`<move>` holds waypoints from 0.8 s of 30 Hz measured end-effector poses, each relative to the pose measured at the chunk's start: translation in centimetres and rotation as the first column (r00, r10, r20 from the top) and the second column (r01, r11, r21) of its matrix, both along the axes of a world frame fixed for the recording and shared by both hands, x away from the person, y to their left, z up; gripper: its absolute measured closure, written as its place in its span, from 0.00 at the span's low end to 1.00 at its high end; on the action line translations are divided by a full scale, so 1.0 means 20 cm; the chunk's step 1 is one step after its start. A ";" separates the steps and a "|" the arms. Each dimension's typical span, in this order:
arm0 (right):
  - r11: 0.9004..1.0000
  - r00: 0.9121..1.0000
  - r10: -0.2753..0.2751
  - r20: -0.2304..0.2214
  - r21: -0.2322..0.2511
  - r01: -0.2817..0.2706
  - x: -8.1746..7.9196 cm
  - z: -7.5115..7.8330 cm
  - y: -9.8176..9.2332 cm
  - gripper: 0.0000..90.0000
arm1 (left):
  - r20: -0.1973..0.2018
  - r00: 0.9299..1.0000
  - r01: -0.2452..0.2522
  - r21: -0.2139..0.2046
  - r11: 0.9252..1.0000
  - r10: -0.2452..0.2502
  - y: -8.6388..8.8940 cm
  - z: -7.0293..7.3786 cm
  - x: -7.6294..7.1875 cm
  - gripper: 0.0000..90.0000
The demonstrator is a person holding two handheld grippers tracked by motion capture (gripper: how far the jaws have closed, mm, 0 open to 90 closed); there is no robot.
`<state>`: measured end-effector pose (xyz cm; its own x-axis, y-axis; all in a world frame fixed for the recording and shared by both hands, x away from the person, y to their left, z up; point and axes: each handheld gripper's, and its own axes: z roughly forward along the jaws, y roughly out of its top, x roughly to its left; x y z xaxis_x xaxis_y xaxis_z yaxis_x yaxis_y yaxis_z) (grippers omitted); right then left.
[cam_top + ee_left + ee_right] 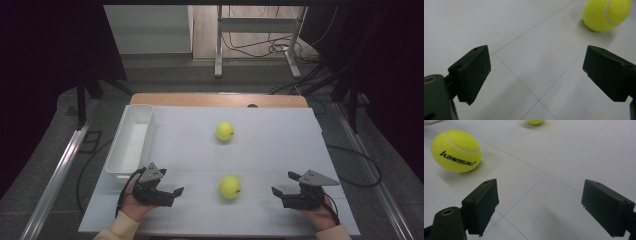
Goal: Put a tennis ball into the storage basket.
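Item 1, left gripper (176, 192): held at the near left of the white table top (280, 140), jaws spread wide and holding nothing; it points toward the table's middle. In the left gripper view only bare surface lies between its jaws.

Item 2, right gripper (276, 192): near right, jaws likewise spread wide and empty, facing inward toward the left one.

Item 3, near tennis ball (230, 187): yellow, resting on the table between the two grippers, apart from both. In the right gripper view (456, 151) it sits up and to the left of the jaws, outside the gap; black lettering reads "kawasaki". In the left gripper view it lies at the upper right (607, 14). A sphere has no long axis (only the printed side gives a facing, and that is turned toward the right gripper).

Item 4, far tennis ball (225, 131): yellow, mid-table, well apart from the near one and from both grippers.

Item 5, white bin (124, 150): oblong, at the table's left edge, long axis running near to far, open side up, nothing seen inside.

Progress, as judged: the work looks to be at its start. Neither ball is gripped or binned; probably both remain to be picked up, the near one first.
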<state>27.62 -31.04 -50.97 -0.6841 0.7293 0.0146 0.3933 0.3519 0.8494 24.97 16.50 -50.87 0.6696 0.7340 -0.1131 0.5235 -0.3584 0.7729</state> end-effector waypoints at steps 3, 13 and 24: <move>1.000 1.000 0.002 0.004 -0.004 -0.002 0.00 0.00 0.00 0.16 | 0.005 1.000 0.002 -0.005 1.000 -0.002 -0.01 0.02 0.00 0.10; 1.000 1.000 -0.007 -0.007 -0.005 0.007 0.01 0.00 -0.01 0.16 | -0.001 1.000 -0.002 -0.043 0.999 0.002 -0.03 0.08 0.04 0.10; 1.000 1.000 -0.010 -0.002 -0.021 0.010 0.01 -0.01 0.00 0.17 | 0.006 0.999 0.043 -0.044 0.998 -0.043 -0.09 0.13 0.06 0.10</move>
